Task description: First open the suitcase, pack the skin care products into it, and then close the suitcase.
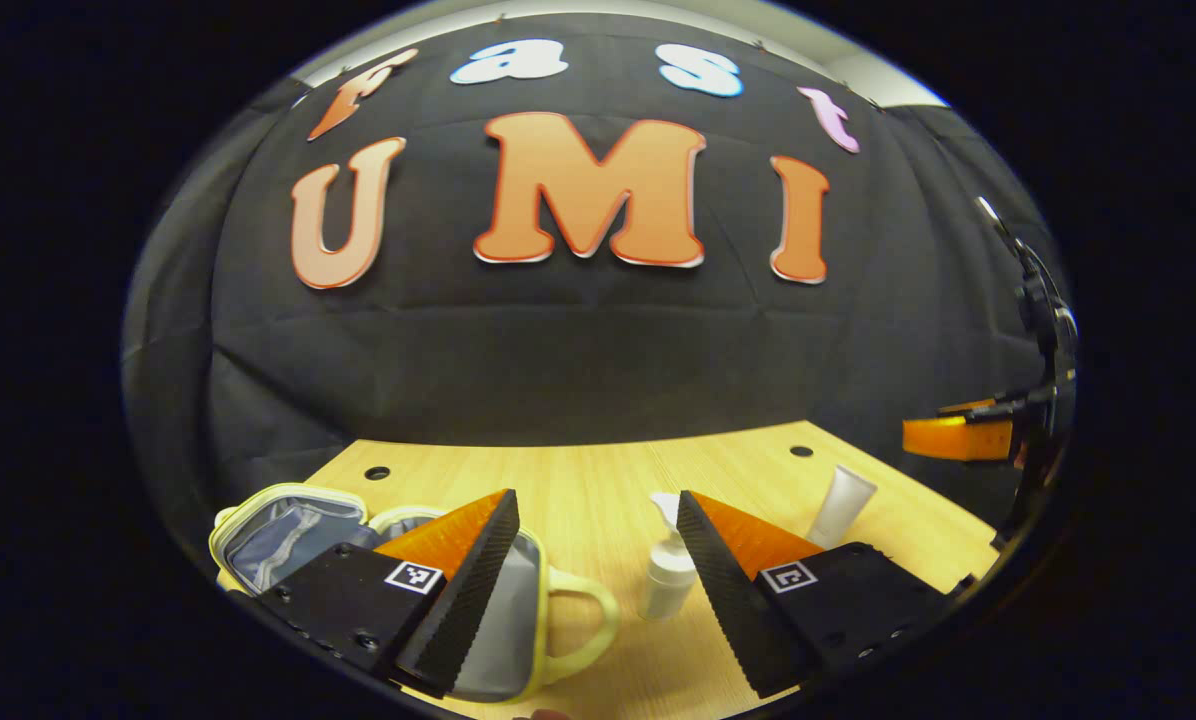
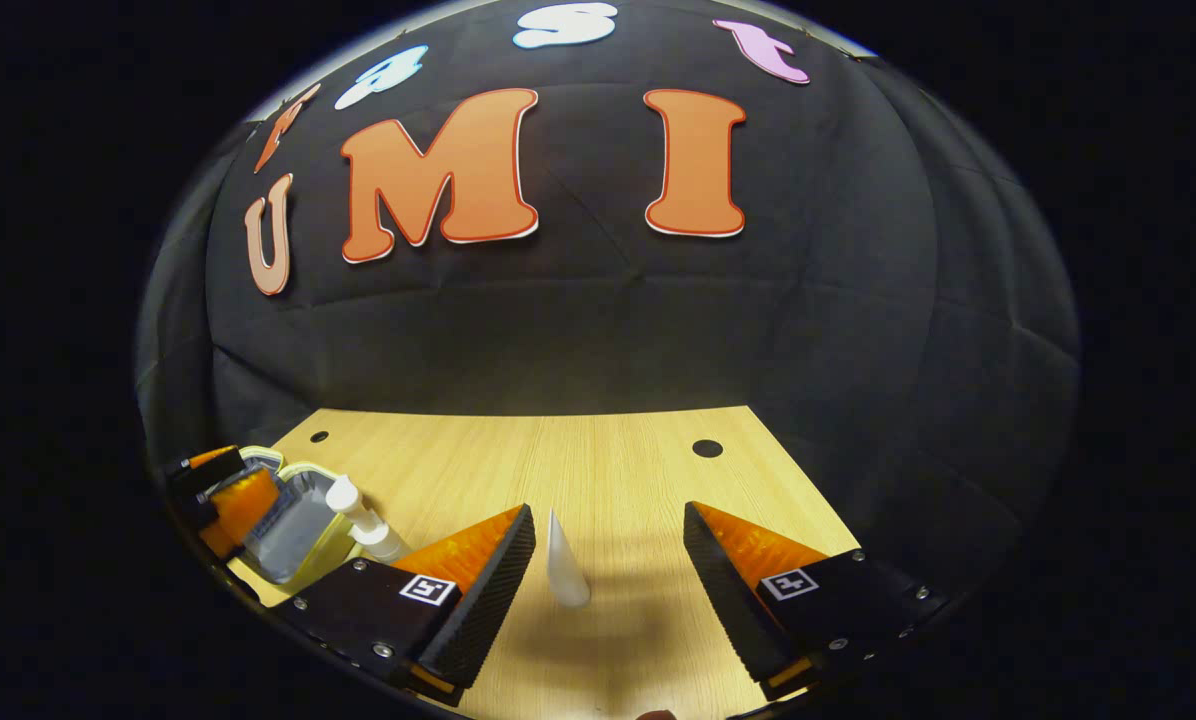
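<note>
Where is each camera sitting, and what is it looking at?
Left gripper view: rides on the left gripper, facing the open suitcase, pump bottle and tube; its own fingers show below.
Right gripper view: rides on the right gripper, facing the tube; its own fingers show below.
Shared: wooden table, suitcase, bottle, tube.
</note>
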